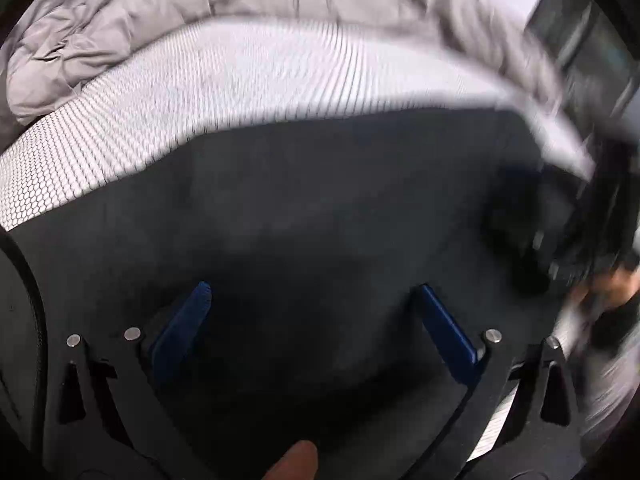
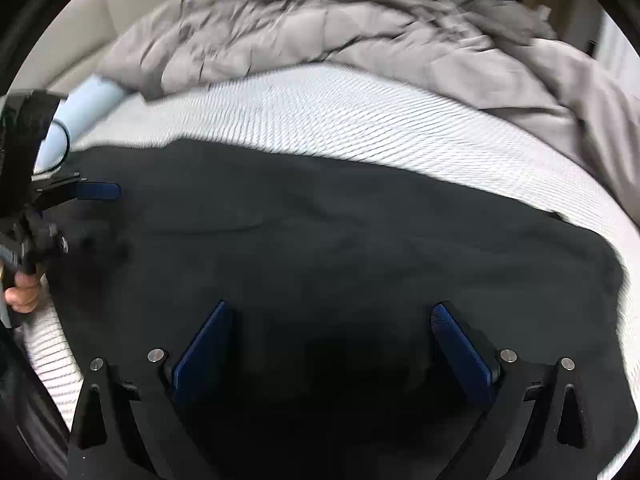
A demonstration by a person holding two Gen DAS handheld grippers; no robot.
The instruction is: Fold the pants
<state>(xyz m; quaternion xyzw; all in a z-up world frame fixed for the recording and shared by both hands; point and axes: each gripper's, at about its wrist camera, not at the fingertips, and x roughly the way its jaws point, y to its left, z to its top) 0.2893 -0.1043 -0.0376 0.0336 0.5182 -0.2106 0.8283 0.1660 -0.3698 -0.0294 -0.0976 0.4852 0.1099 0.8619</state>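
Dark pants (image 1: 312, 200) lie spread flat on a white patterned mattress (image 1: 200, 92); they also fill the middle of the right wrist view (image 2: 340, 232). My left gripper (image 1: 312, 292) is open, blue fingers wide apart, just above the dark cloth with nothing between them. My right gripper (image 2: 332, 312) is open too, hovering over the pants and empty. The left gripper also shows at the left edge of the right wrist view (image 2: 92, 192). The right gripper appears as a blur at the right edge of the left wrist view (image 1: 580, 248).
A crumpled grey duvet (image 2: 320, 36) is heaped along the far side of the mattress (image 2: 320, 120); it also shows in the left wrist view (image 1: 140, 8). A pale blue sleeve (image 2: 80, 112) of the person's arm is at the left.
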